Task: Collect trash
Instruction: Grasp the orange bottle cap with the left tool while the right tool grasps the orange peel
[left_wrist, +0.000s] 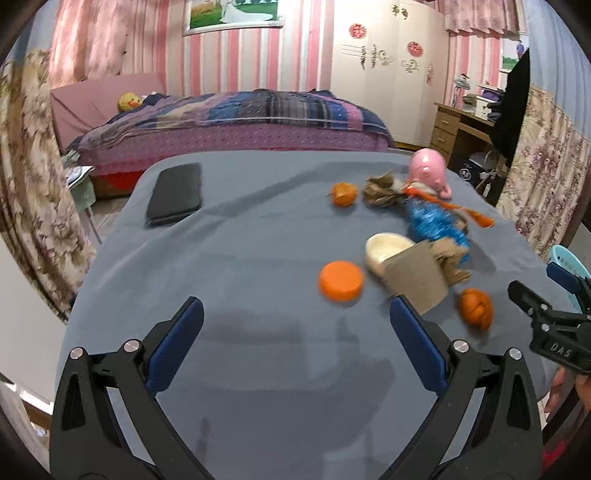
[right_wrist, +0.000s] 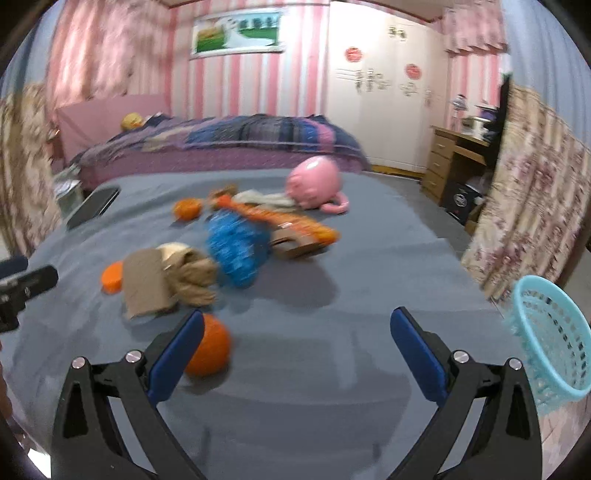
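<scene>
On the grey-blue table (left_wrist: 258, 229) lies a cluster of trash: an orange peel (left_wrist: 475, 303) (right_wrist: 208, 350), a cardboard tube (left_wrist: 415, 275) (right_wrist: 144, 286), crumpled brown paper (left_wrist: 450, 260) (right_wrist: 194, 278), an orange lid (left_wrist: 341, 280) (right_wrist: 112, 278), a white cup (left_wrist: 388, 247), a second peel (left_wrist: 343, 194) (right_wrist: 187, 208) and more brown paper (left_wrist: 380, 190). My left gripper (left_wrist: 295, 321) is open and empty, just short of the lid and tube. My right gripper (right_wrist: 297, 332) is open and empty, its left finger beside the near peel. It also shows in the left wrist view (left_wrist: 543, 306).
A doll with pink head (left_wrist: 428, 168) (right_wrist: 314, 182) and blue dress (left_wrist: 436, 221) (right_wrist: 236, 251) lies among the trash. A black case (left_wrist: 175, 194) (right_wrist: 94, 206) lies far left. A light blue basket (right_wrist: 546, 332) (left_wrist: 569, 258) stands off the table's right edge. A bed stands behind.
</scene>
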